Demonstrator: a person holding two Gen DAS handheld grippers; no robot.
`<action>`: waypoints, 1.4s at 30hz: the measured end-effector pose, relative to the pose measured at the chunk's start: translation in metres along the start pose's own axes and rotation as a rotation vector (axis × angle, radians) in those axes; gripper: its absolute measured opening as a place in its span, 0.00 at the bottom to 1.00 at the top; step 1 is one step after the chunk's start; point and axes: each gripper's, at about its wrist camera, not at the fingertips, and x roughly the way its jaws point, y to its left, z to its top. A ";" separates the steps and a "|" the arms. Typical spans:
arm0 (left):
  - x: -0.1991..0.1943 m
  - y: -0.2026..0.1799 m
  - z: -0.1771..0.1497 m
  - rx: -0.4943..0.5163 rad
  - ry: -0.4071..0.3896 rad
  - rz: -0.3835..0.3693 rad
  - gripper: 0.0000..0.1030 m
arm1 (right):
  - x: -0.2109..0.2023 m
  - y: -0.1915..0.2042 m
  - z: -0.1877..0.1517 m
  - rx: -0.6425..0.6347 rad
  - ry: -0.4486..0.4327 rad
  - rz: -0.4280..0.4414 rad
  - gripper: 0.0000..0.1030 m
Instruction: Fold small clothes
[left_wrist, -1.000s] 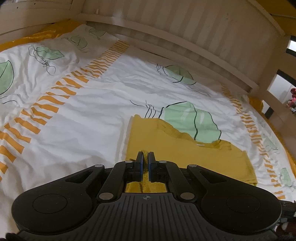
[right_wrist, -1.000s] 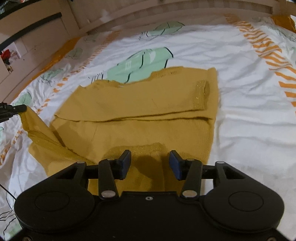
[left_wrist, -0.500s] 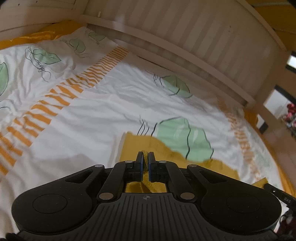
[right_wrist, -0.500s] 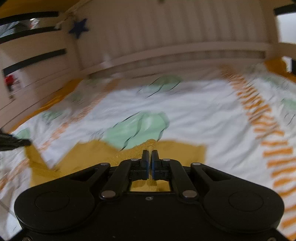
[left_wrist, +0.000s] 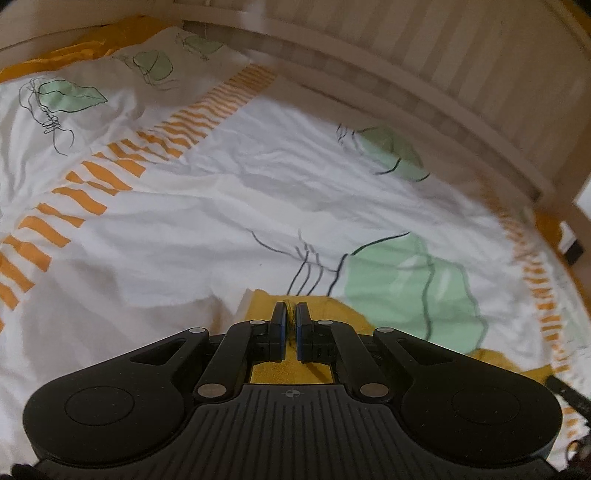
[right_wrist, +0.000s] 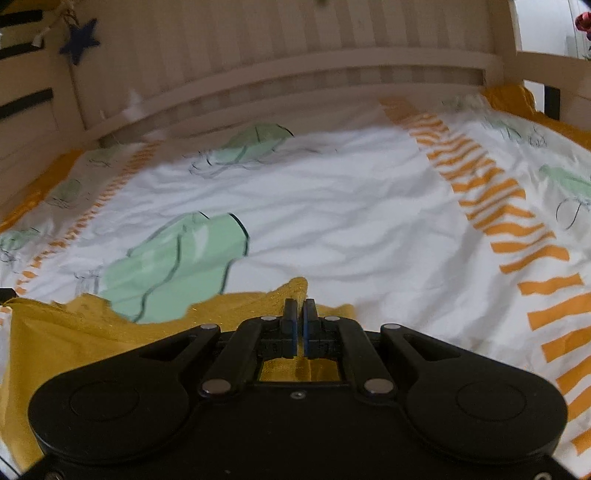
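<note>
A mustard-yellow garment (right_wrist: 74, 332) lies partly folded on the bed. My right gripper (right_wrist: 299, 304) is shut on its near hem, and the cloth stretches away to the left below me. My left gripper (left_wrist: 291, 308) is shut on another edge of the same yellow garment (left_wrist: 258, 302); only a strip of it shows around and under the fingers. Most of the garment is hidden behind both gripper bodies.
The bed sheet (left_wrist: 221, 221) is white with green leaf prints and orange striped bands (right_wrist: 517, 229). A pale wooden slatted bed rail (left_wrist: 424, 92) runs along the far side, and it also shows in the right wrist view (right_wrist: 295, 62). A dark blue star (right_wrist: 83, 40) hangs at upper left.
My right gripper closed on the garment's hem. Both grippers then rose and moved forward with the cloth, so less garment and more sheet shows in each view.
</note>
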 end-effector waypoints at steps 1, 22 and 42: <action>0.005 0.000 -0.001 0.005 0.000 0.015 0.05 | 0.003 0.000 -0.001 0.001 0.006 -0.007 0.09; -0.002 0.002 -0.012 0.162 -0.025 0.088 0.06 | 0.005 0.000 -0.005 0.016 -0.025 -0.093 0.08; -0.020 0.037 -0.081 0.205 0.141 0.075 0.18 | 0.001 -0.001 0.004 0.004 0.000 -0.223 0.26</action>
